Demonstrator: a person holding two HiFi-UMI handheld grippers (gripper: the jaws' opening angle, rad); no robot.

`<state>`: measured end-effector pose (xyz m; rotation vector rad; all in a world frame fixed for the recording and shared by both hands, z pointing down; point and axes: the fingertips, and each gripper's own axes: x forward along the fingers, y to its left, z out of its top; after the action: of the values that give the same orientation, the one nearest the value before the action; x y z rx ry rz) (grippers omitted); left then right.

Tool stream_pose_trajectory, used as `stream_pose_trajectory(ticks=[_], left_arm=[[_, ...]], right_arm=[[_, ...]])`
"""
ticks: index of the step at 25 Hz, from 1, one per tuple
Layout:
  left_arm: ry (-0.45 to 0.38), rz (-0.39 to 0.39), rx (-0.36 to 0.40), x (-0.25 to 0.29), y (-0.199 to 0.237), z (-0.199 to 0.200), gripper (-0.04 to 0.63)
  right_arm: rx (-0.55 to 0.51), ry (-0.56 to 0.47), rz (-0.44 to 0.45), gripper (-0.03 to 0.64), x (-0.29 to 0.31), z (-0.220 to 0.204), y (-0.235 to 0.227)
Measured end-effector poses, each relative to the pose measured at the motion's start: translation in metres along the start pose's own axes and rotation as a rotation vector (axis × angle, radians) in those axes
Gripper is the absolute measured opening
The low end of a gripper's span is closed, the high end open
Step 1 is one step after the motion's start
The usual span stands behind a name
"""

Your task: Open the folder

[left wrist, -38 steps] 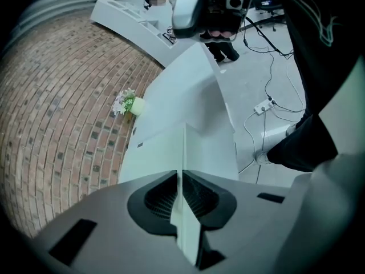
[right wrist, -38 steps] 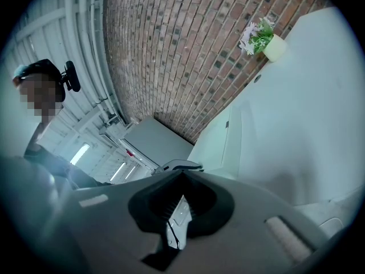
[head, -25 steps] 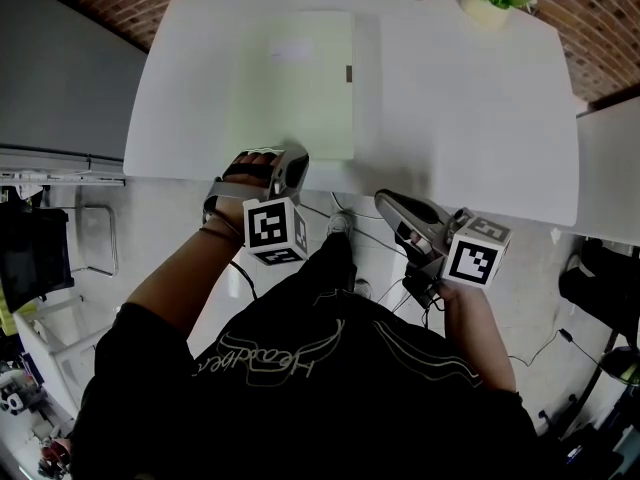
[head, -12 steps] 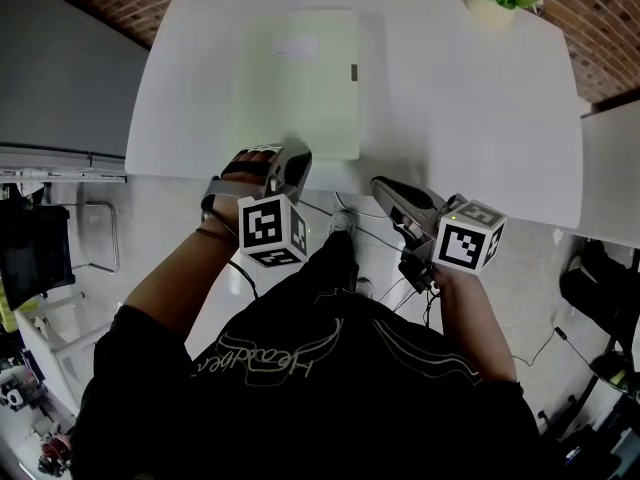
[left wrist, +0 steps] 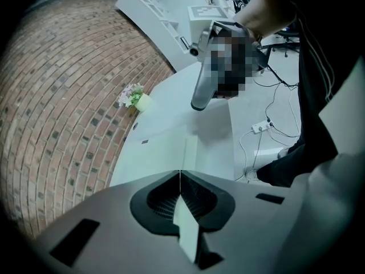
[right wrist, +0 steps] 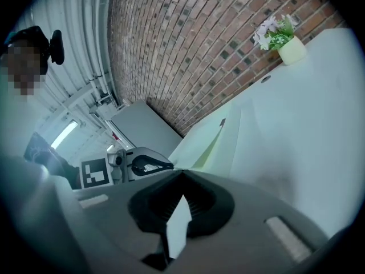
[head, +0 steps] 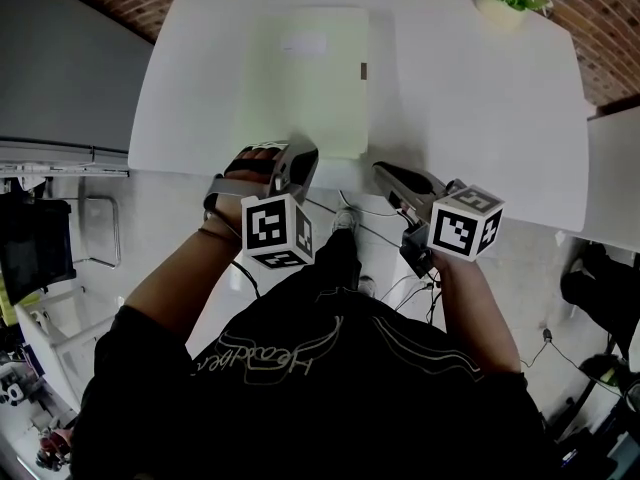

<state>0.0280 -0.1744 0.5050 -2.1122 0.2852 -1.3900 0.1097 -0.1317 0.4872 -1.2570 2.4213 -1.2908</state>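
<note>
Barely started, I'd say. The folder [head: 310,78] lies flat on the white worktop [head: 470,108], straight ahead of both pairs of fingers, with its near edge right at the left pair.

The left gripper [head: 303,156] has its fingers together. As far as I can make out, they're pinching the near edge of the cover. In the right gripper view there's a thin yellowish wedge showing under the cover at that end, so it looks lifted just a crack.

The right gripper [head: 382,170] has its fingers together too, with nothing in them. It hangs at the worktop's near edge, just right of the folder's corner and not touching it.

There's a small dark tab [head: 362,70] on the folder's right edge, well beyond the fingers. It could be a clasp, but I can't tell. A little flower pot [head: 500,8] sits way off at the far corner.

What's left is pretty much everything: the cover has yet to swing up and over.
</note>
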Motion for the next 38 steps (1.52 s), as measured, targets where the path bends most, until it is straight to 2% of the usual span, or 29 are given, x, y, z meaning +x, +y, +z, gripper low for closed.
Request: stream_pose_trajectory(ticks=[3, 7, 16, 22, 38], left_arm=[[-0.004, -0.002, 0.000, -0.001, 0.001, 0.001, 0.006], [-0.007, -0.005, 0.000, -0.003, 0.001, 0.001, 0.007], [-0.016, -0.016, -0.002, -0.006, 0.001, 0.000, 0.006], [-0.031, -0.019, 0.000, -0.009, -0.001, 0.000, 0.007], [-0.026, -0.011, -0.017, -0.007, -0.001, -0.002, 0.006]], right_arm=[[-0.066, 0.028, -0.044, 0.005, 0.008, -0.004, -0.010], [-0.206, 0.058, -0.097, 0.005, 0.019, -0.006, -0.017], [-0.323, 0.084, -0.127, 0.005, 0.033, -0.004, -0.014], [-0.450, 0.110, -0.180, 0.005, 0.041, -0.005, -0.015], [-0.490, 0.139, -0.197, 0.003, 0.051, -0.010, -0.020]])
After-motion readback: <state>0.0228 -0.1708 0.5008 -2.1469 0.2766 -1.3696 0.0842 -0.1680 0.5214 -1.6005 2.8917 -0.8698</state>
